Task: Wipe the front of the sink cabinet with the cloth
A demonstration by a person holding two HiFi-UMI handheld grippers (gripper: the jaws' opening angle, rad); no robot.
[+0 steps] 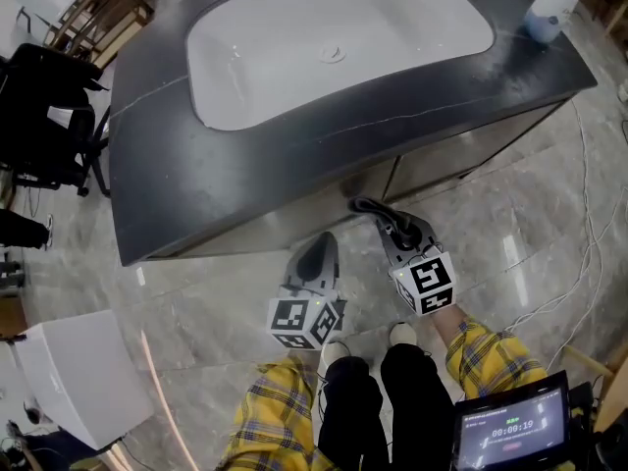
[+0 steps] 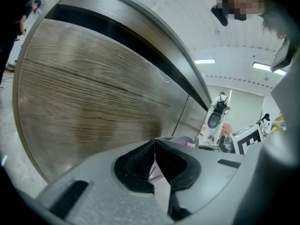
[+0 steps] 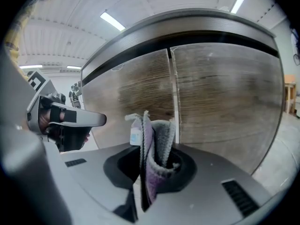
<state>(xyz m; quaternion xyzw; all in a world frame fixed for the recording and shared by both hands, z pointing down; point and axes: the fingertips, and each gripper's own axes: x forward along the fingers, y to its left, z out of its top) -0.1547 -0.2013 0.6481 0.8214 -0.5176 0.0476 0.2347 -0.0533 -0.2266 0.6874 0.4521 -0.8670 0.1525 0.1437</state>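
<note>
The sink cabinet has a dark top (image 1: 177, 175) with a white basin (image 1: 324, 47) and wood-grain doors (image 3: 215, 93) below. My right gripper (image 3: 154, 149) is shut on a folded grey and purple cloth (image 3: 152, 144), held a short way from the seam between the two doors (image 3: 174, 97). In the head view that gripper (image 1: 378, 212) sits just under the cabinet's front edge. My left gripper (image 2: 154, 146) is shut with nothing in it, facing the left door (image 2: 93, 107); in the head view it (image 1: 319, 258) hangs beside the right one.
A spray bottle (image 1: 549, 8) stands on the countertop's far right corner. Cables (image 1: 579, 253) trail over the marble floor at the right. A white box (image 1: 83, 376) sits on the floor at the left. Black chairs (image 1: 44, 106) stand further left.
</note>
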